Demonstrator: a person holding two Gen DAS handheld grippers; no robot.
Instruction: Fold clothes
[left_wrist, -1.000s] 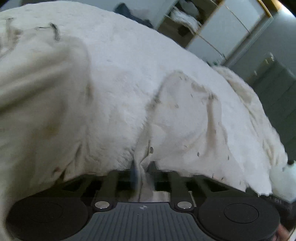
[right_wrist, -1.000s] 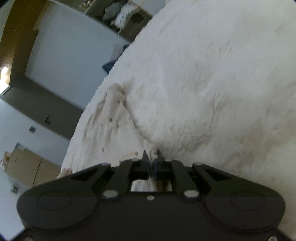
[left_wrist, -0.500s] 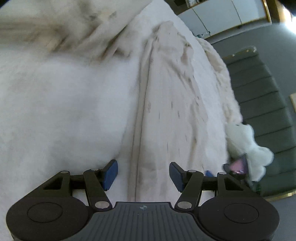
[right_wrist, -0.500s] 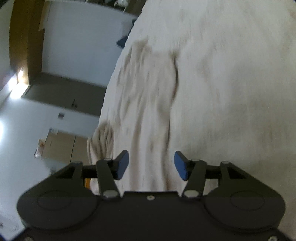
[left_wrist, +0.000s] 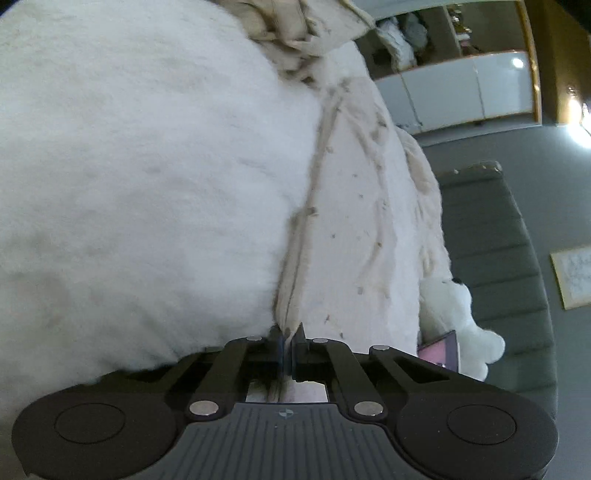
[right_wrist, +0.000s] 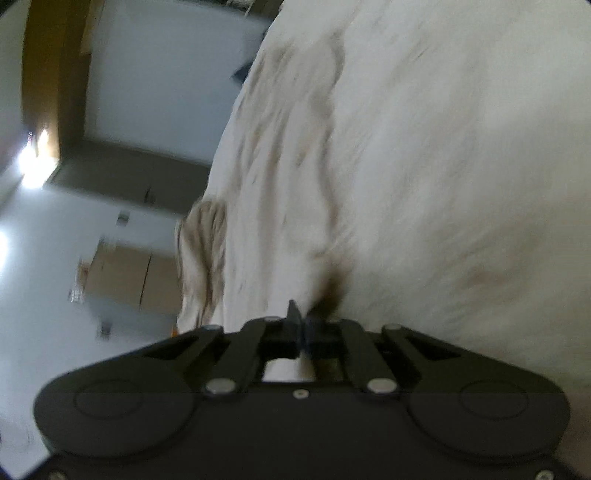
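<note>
Cloth (left_wrist: 354, 206) lies along the bed's (left_wrist: 147, 166) right edge; the left gripper (left_wrist: 287, 349) pinches its near hem, and the right gripper (right_wrist: 301, 328) is clamped on another edge, ready to lift for folding.

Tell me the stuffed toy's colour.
White; the stuffed toy shows best in the left wrist view, beside the bed.
</note>
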